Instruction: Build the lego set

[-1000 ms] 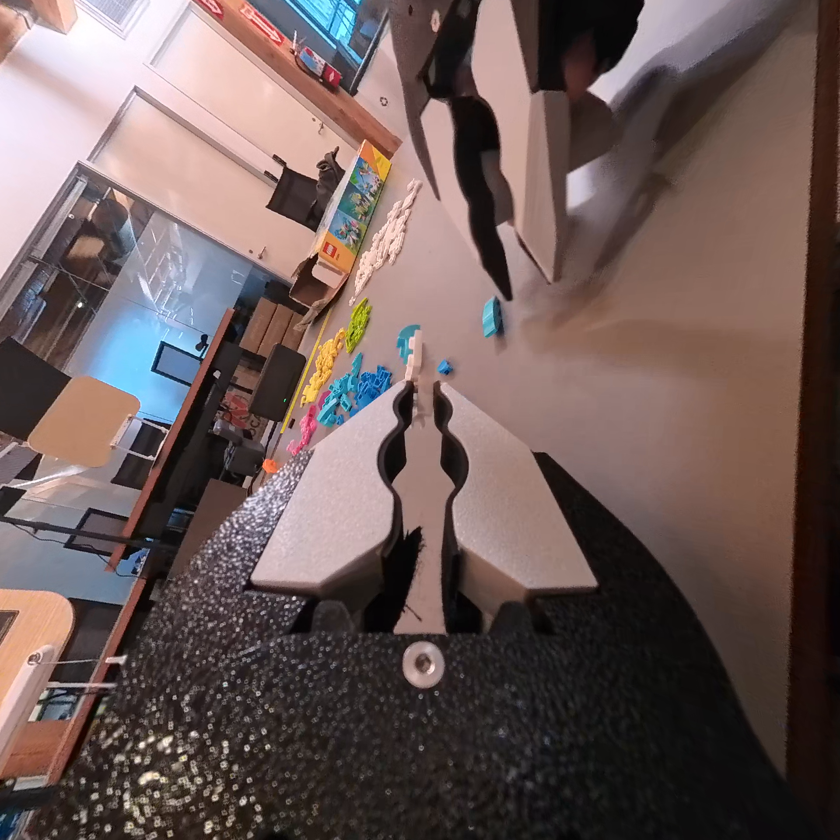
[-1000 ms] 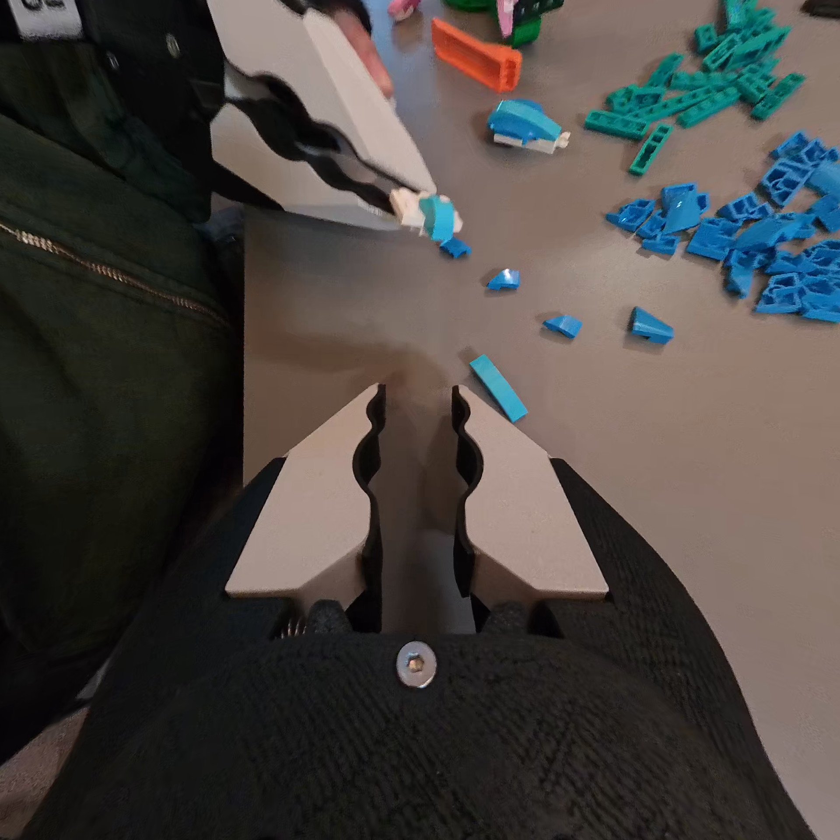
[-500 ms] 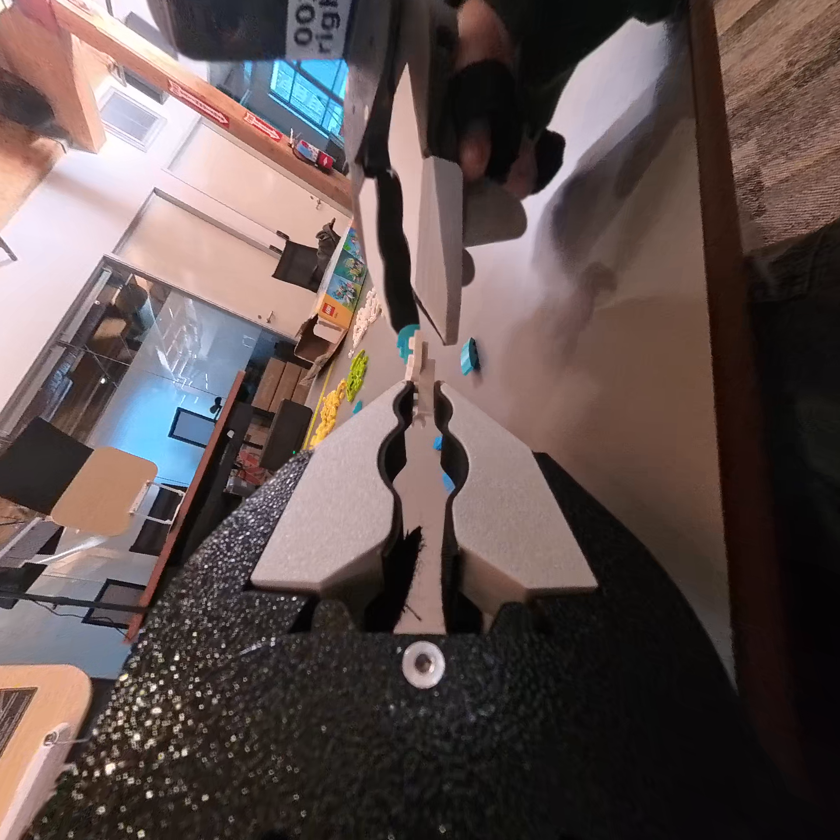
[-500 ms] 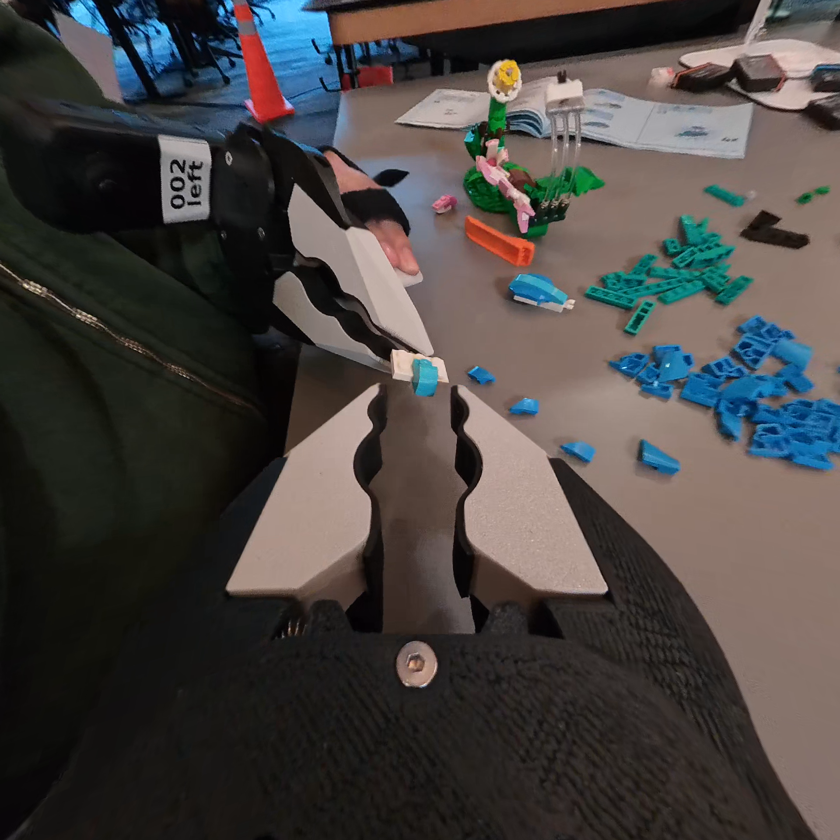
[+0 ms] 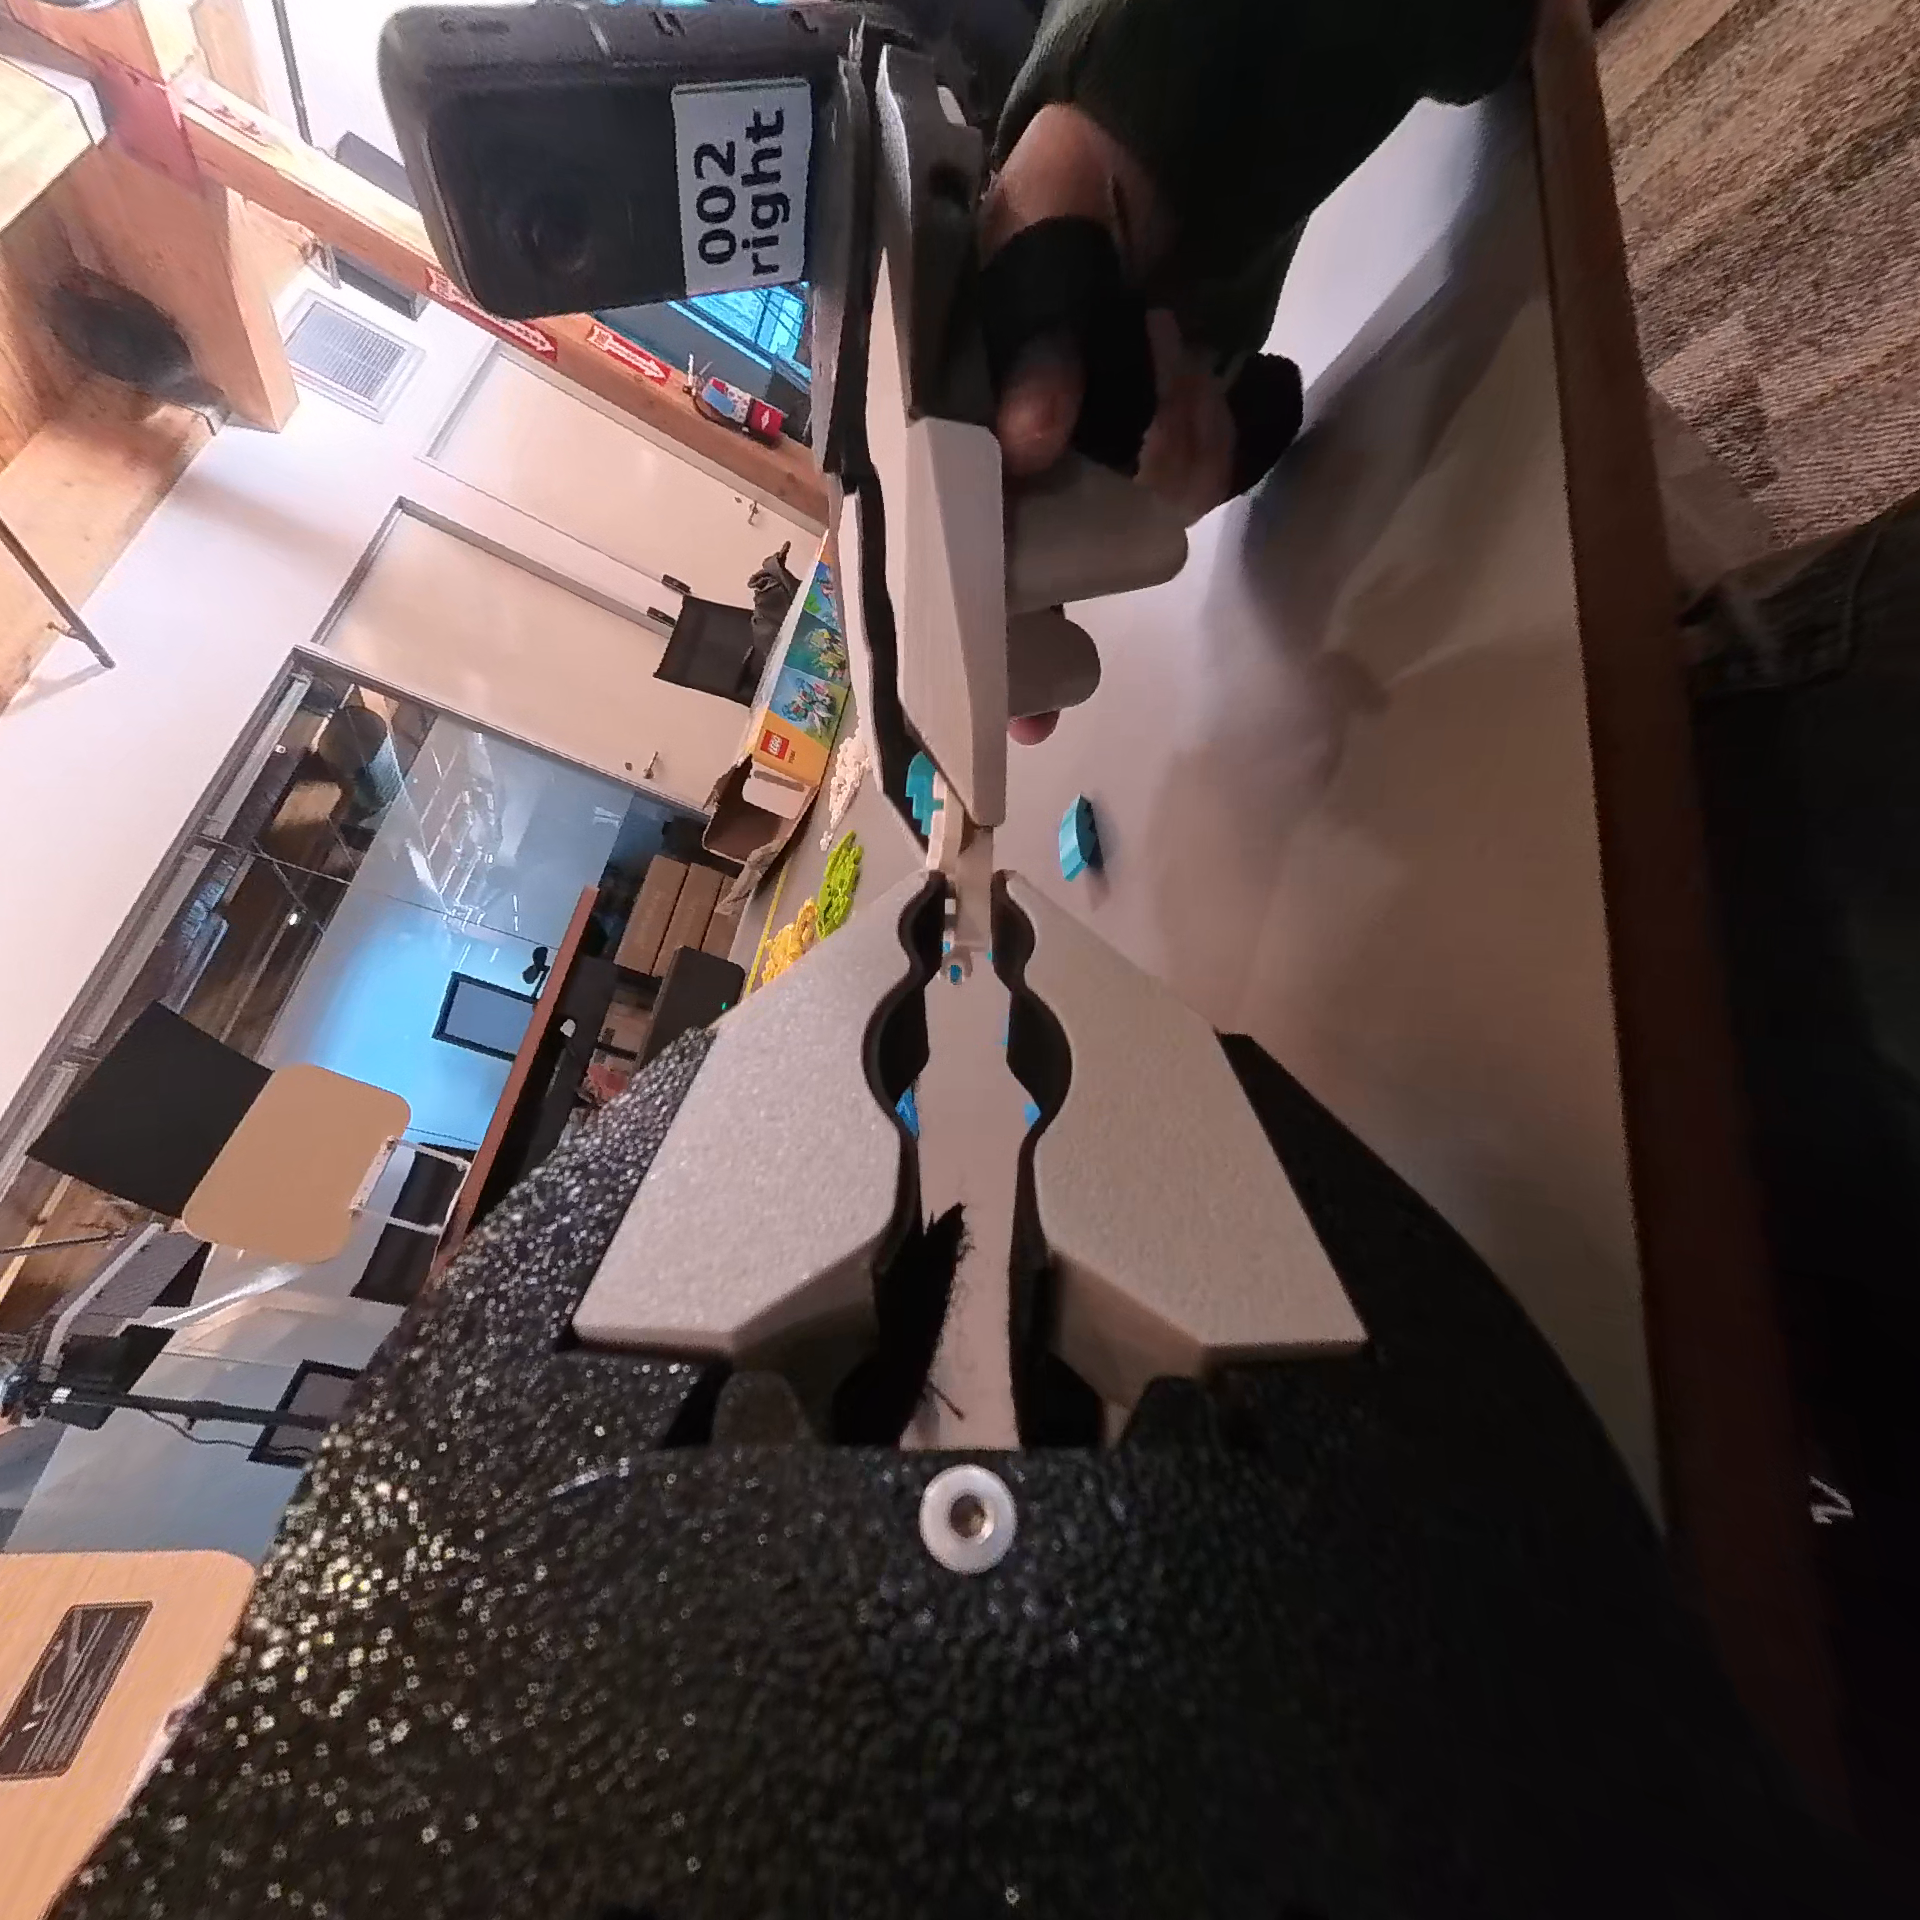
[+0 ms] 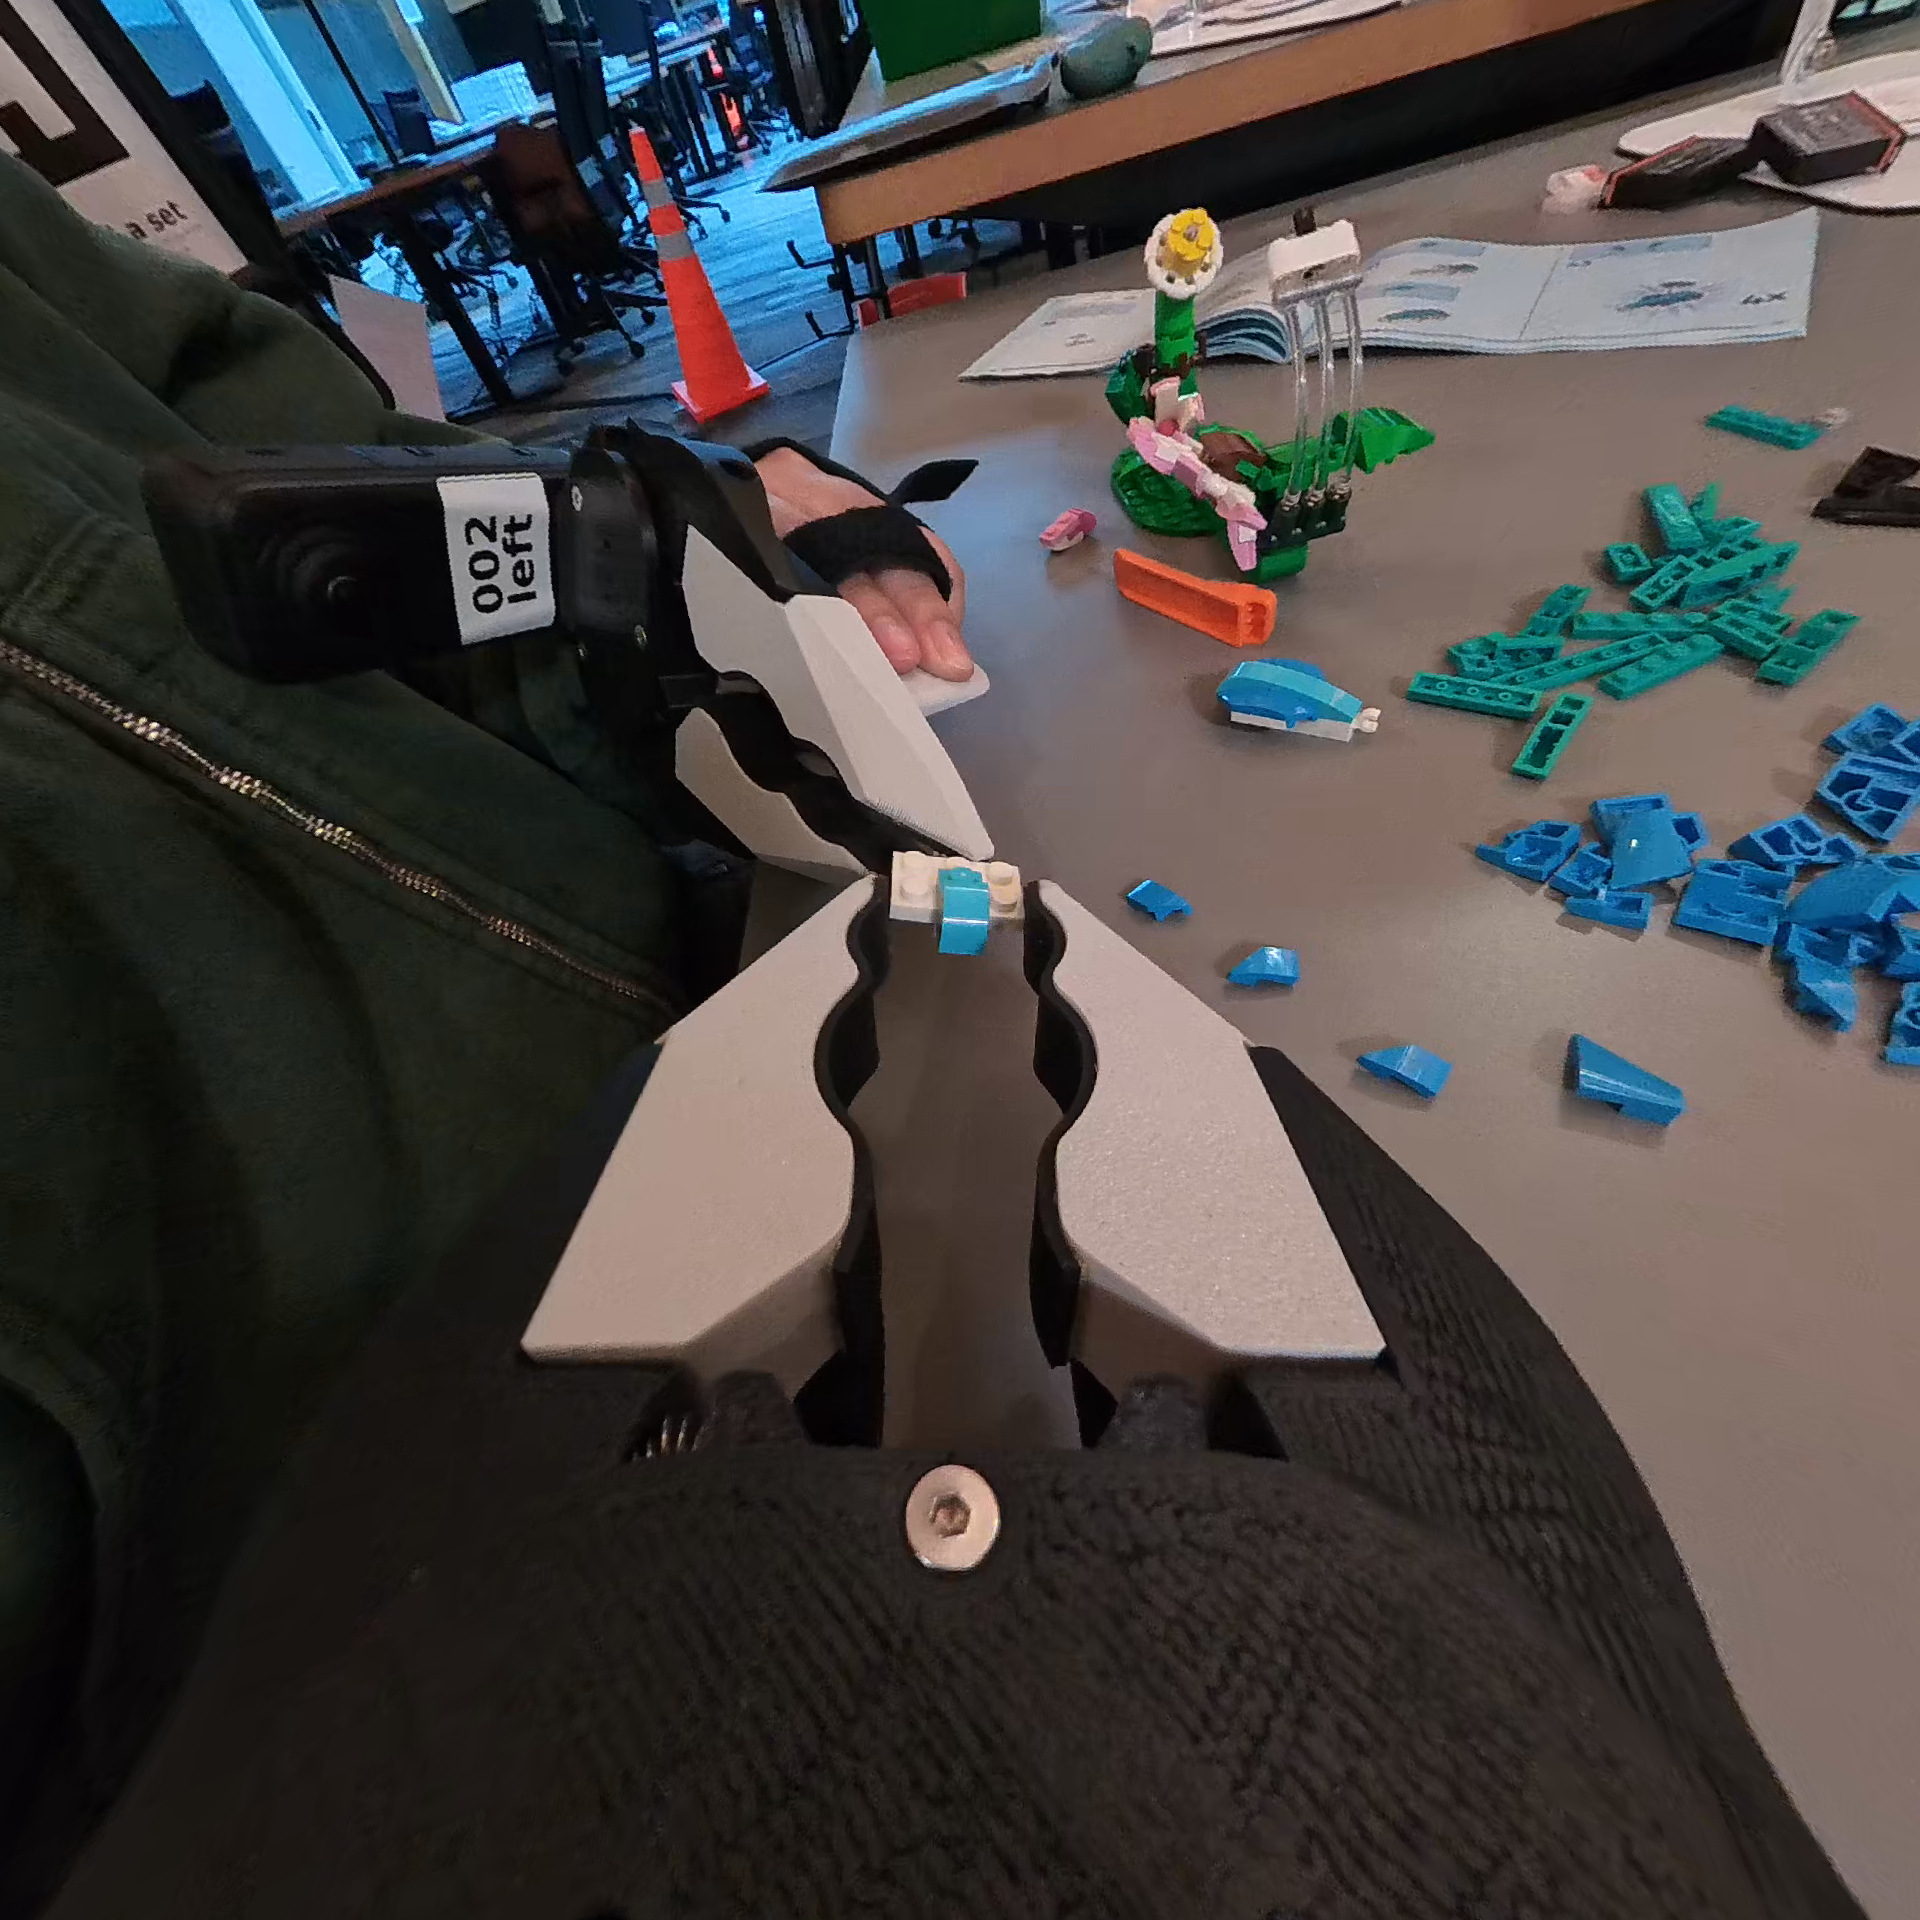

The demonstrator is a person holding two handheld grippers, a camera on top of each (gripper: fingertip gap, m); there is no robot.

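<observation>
Both grippers meet above the grey table [image 6: 1455, 1299]. The left gripper [image 6: 935, 847] pinches the small white-and-blue lego piece [image 6: 956, 894] at its fingertips. The right gripper [image 6: 954, 883] brackets that same piece, jaws parted, tips just touching its ends. Loose blue bricks [image 6: 1766, 883] lie nearby.

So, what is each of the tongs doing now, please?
Left tongs: shut on the small white and blue lego piece.
Right tongs: open, their tips on either side of the same piece.
</observation>
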